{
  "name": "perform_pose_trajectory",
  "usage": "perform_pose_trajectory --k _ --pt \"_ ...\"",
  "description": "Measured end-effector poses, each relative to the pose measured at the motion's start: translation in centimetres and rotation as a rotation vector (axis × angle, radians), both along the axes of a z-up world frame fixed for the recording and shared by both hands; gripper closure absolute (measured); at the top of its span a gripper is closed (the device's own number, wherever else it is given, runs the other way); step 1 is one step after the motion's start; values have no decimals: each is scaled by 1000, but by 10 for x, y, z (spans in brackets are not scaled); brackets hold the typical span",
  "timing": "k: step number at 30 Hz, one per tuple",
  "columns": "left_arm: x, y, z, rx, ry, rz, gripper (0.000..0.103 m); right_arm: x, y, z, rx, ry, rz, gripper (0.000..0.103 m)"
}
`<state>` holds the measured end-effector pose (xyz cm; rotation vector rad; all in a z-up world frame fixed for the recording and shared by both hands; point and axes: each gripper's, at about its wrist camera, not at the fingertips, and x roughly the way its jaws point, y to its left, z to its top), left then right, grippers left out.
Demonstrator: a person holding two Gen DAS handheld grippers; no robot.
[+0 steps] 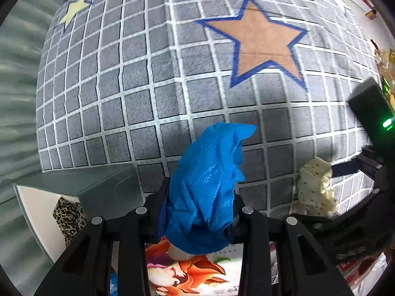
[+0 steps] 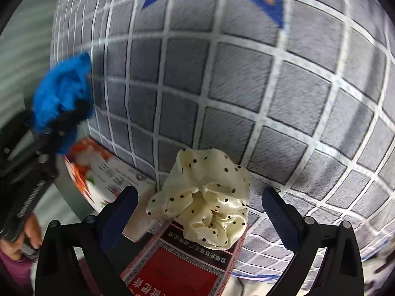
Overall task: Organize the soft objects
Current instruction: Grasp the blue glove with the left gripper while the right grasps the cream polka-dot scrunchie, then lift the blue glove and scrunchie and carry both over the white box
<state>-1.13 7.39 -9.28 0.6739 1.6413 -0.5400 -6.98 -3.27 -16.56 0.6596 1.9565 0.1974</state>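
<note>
**Risk: blue cloth snagging or slipping; cream scrunchie not yet secured**

Left gripper (image 1: 197, 212) is clamped on a crumpled bright-blue mesh-textured soft cloth (image 1: 209, 180), which stands up out of the jaws above a box lid printed with an orange cartoon figure (image 1: 187, 273). The grip looks bunched, not centred; my judgement is that a loose fold could slide free in transit or drag on the grey open box with a leopard-print scrunchie inside (image 1: 66, 217) just to the left.

Right gripper (image 2: 197, 209) is spread wide, fingers either side of a cream satin scrunchie with black dots (image 2: 207, 202), not touching it. The scrunchie rests on the edge of a red printed box (image 2: 177, 271); closing off-centre may nudge it onto the grey-checked star-print bedspread (image 2: 246, 86).

Pose: both grippers point forward over the bedspread, left one to the left of the right and near it.
</note>
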Motion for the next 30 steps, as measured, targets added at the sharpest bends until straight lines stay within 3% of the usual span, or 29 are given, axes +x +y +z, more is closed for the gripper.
perform_pose_trajectory --k 2,3,5,6,9,13,17,25,30 --pt "4 -2 11 -11 -9 -15 64 0 10 3 -49 -10 75 10" --pt "3 -2 17 -17 -14 -24 63 0 13 5 -71 -17 103 19" --pt "0 -5 25 -25 -21 -33 63 -1 15 9 -98 -35 124 40" --pt "-6 -11 34 -33 -22 -33 63 -2 13 11 -97 -52 106 59" --pt "-9 -19 51 -57 -29 -43 63 -8 -3 20 -98 -107 18 65" --pt "-22 -59 92 -110 -57 -70 63 -26 -29 46 -134 -217 -111 66" --pt "-42 -79 113 -177 -97 -120 63 -53 -58 74 -193 -274 -256 66" --pt "-78 -95 126 -322 -158 -263 63 -120 -103 140 -315 -396 -539 66" --pt "-119 -111 143 -394 -150 -384 63 -157 -105 172 -392 -430 -615 66"
